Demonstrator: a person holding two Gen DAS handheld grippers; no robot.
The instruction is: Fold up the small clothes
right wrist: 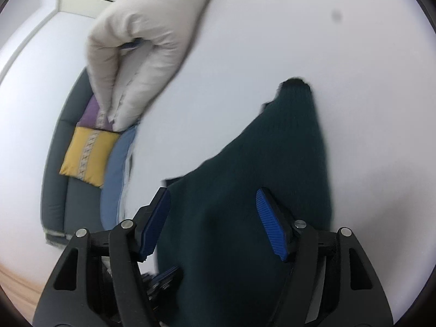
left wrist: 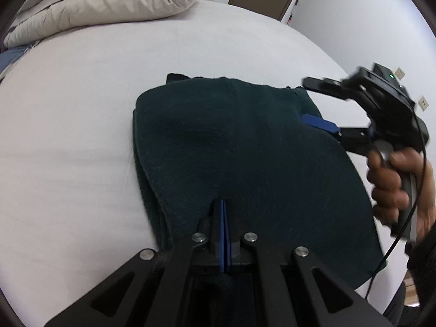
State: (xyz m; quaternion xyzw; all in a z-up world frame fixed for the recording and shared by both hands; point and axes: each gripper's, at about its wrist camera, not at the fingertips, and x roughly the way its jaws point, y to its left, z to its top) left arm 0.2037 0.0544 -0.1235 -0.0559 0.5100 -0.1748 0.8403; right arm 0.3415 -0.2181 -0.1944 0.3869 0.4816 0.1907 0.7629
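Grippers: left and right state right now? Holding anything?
Left gripper: shut; its tips lie against the dark green garment, a pinch cannot be told.
Right gripper: open, hovering over the garment's edge, gripping nothing.

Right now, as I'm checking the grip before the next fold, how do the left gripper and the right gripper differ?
The left gripper has its blue pads pressed together, shut at the near edge of the dark green knit garment; the right gripper stands open, pads apart. The left gripper points at the garment's near edge; the right gripper hovers at its side, the cloth showing between its pads without being pinched. Both have black frames and blue pads.
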